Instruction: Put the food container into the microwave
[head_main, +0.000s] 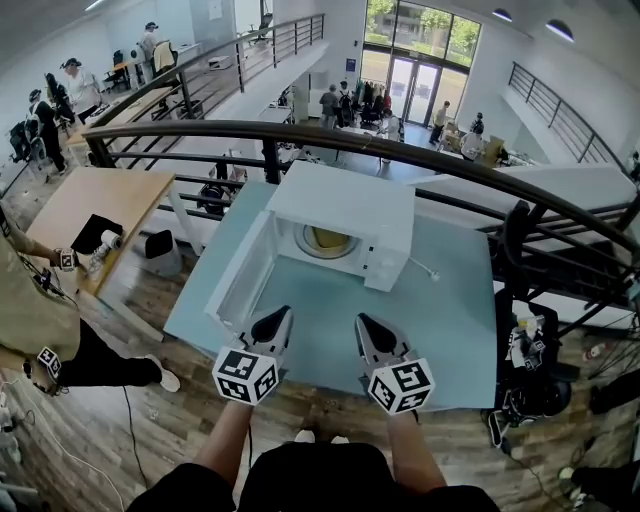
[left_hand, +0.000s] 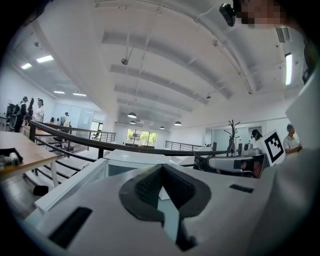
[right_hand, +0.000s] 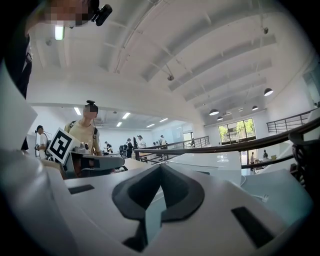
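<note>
Food container (head_main: 325, 241): prob the round pale thing w/ yellowish contents sitting inside the microwave (head_main: 345, 200), mid-cavity. It's small in head view, so it can't be ruled out that it's just the turntable. No other container shows on the table (head_main: 450, 310).

Step in hand, as a judgement: the placing looks done, w/ the door (head_main: 238, 278) not yet closed. It hangs wide open, swung out to the microwave's left-front. The next move would prob call for one of the tongs to get behind the door's outer face and push it round to the microwave front till it latches. A closed tip would do for that, no grasp needed.

Left tongs (head_main: 280, 316) and right tongs (head_main: 365, 322) are both in front of the microwave, over the near table edge, side by side and well apart from the container, tips aimed toward the oven. Left tongs sit nearer the open door, just in front of its free edge. Each gripper view shows the jaws together at the tips w/ nothing btwn them, only table seen through the slit lower down.
</note>
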